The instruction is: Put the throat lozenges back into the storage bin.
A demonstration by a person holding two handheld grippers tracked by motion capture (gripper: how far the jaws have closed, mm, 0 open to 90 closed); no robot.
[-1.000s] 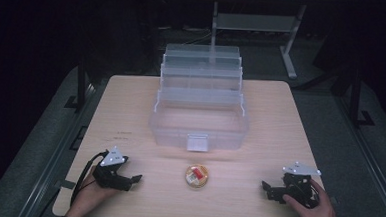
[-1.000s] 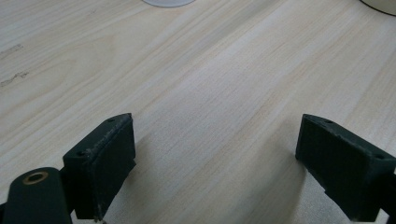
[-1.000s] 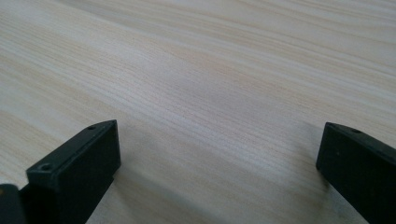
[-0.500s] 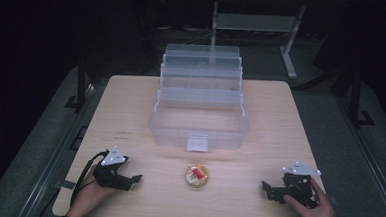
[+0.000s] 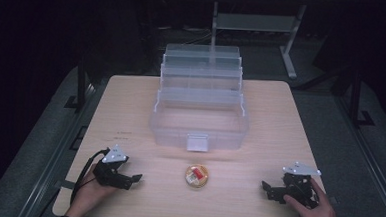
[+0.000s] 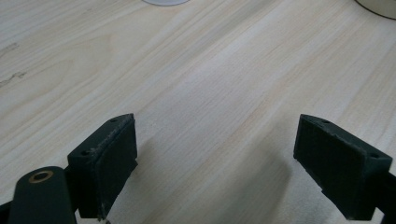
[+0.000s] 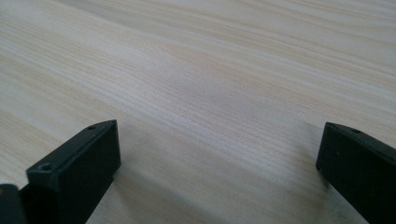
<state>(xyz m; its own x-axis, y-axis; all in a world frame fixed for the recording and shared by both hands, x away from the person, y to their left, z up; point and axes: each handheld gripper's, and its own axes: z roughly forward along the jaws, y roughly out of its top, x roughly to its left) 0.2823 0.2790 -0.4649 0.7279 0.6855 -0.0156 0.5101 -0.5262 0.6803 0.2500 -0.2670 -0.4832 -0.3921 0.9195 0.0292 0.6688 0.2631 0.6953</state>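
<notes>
Table (image 5: 131, 110) contents: 1 clear tiered box (image 5: 200, 111), 1 small round container (image 5: 196, 175) before it. Left gripper (image 5: 133, 178) and right gripper (image 5: 268, 188): jaws spread wide, empty, flanking container.

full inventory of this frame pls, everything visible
table: 1, light wood, centre.
organiser box: 1, clear plastic, tiered trays open, mid-table.
round tub: 1, clear, orange and red contents, near edge, in front of the box.
shelf stand: 1, grey, behind the table.
left hand-held gripper: 1, black, grey plate, near-left on the table, open, holding nothing.
right hand-held gripper: 1, black, grey plate, near-right, open, holding nothing.
hands: 2, one holding each gripper.
</notes>
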